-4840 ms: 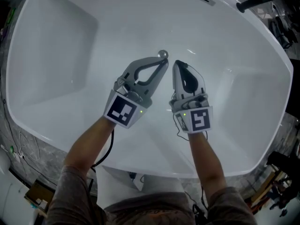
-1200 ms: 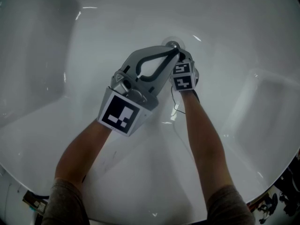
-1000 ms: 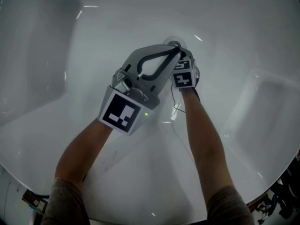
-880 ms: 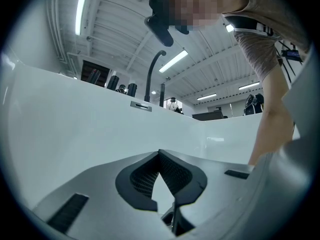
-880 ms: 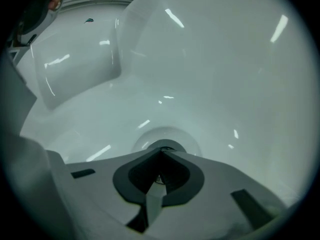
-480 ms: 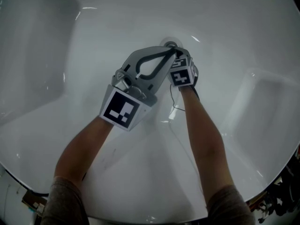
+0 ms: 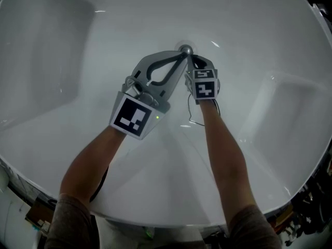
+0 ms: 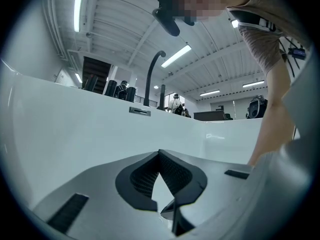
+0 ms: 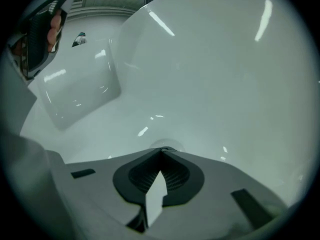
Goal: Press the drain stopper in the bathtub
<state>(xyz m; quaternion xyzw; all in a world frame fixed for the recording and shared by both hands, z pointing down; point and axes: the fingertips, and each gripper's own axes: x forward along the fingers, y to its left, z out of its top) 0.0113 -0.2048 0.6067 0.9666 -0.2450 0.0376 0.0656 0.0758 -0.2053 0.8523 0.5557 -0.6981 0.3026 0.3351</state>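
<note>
Both grippers are held low inside the white bathtub [image 7: 62,139], right down at the drain stopper [image 7: 185,49]. The stopper is seen as a small metal dome on the tub floor, in the middle of the far end of the basin.

The left gripper [image 7: 181,54] is angled in from the left. Its jaws are clenched tip to tip, nothing is caught between them, and the tips are placed just beside the stopper's near edge.

The right gripper [image 7: 191,60] is pointed steeply down from the near right, its jaws likewise pressed together and empty. In the right gripper view the stopper's pale round rim is seen just past the closed tips. Whether metal is actually touched cannot be told.

The left gripper view is aimed up along the tub's far wall. An overflow slot [image 8: 140,111] is set into that wall, and a dark curved faucet [image 8: 150,79] is seen rising above the rim.

A moulded recess [image 7: 282,100] is seen in the tub's right side. The person's forearms [image 7: 225,154] are stretched in over the near rim.
</note>
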